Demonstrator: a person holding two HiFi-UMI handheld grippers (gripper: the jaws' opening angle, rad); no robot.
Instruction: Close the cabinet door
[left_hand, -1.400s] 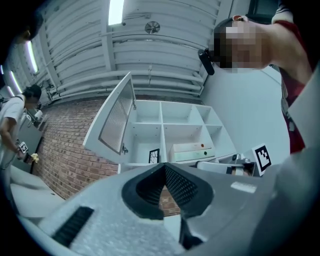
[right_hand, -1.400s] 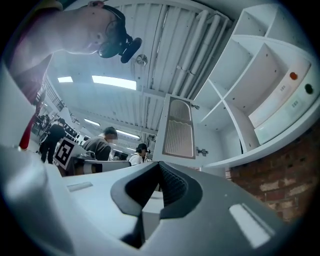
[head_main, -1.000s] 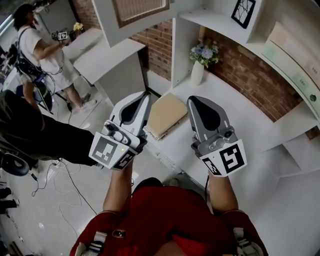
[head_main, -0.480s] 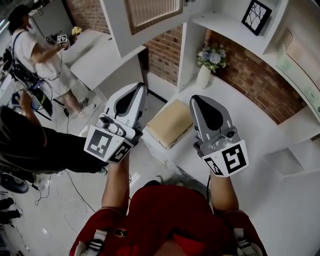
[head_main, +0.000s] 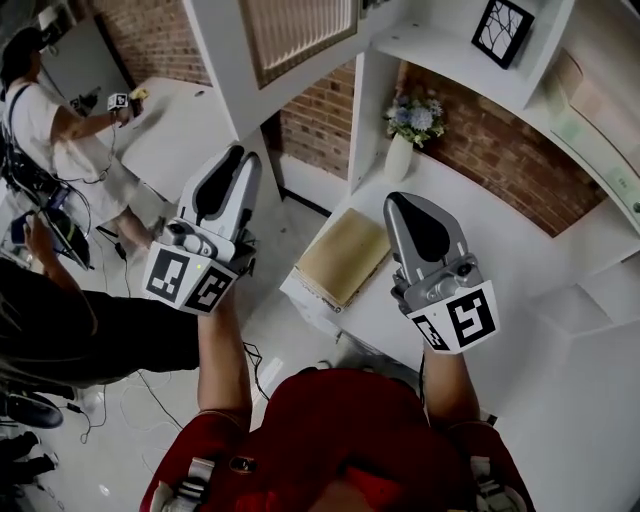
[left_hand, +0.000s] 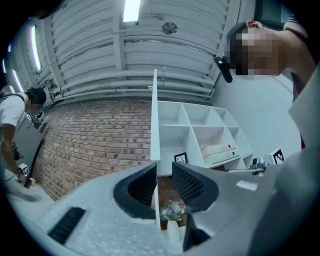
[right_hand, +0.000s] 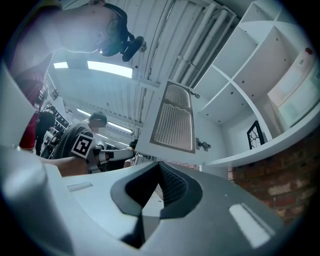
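The white cabinet door (head_main: 295, 35) with a louvred panel stands swung open above the desk. My left gripper (head_main: 238, 152) is raised below the door's free edge and its jaws are opening. In the left gripper view the door (left_hand: 155, 125) is seen edge-on, lined up with the gap between the jaws of my left gripper (left_hand: 162, 172), and no pad presses on it. My right gripper (head_main: 402, 200) hovers over the desk, shut and empty. From my right gripper (right_hand: 160, 167), the door's louvred face (right_hand: 175, 120) is up ahead, beside the open shelves (right_hand: 250, 65).
A tan book (head_main: 340, 255) lies at the edge of the white desk (head_main: 500, 300). A vase of flowers (head_main: 405, 125) stands against the brick wall and a framed picture (head_main: 500, 28) sits on the shelf. A person (head_main: 40, 110) works at far left; cables lie on the floor.
My left gripper has swung left and up, away from the book and towards the door's free edge. My right gripper has shifted only a little.
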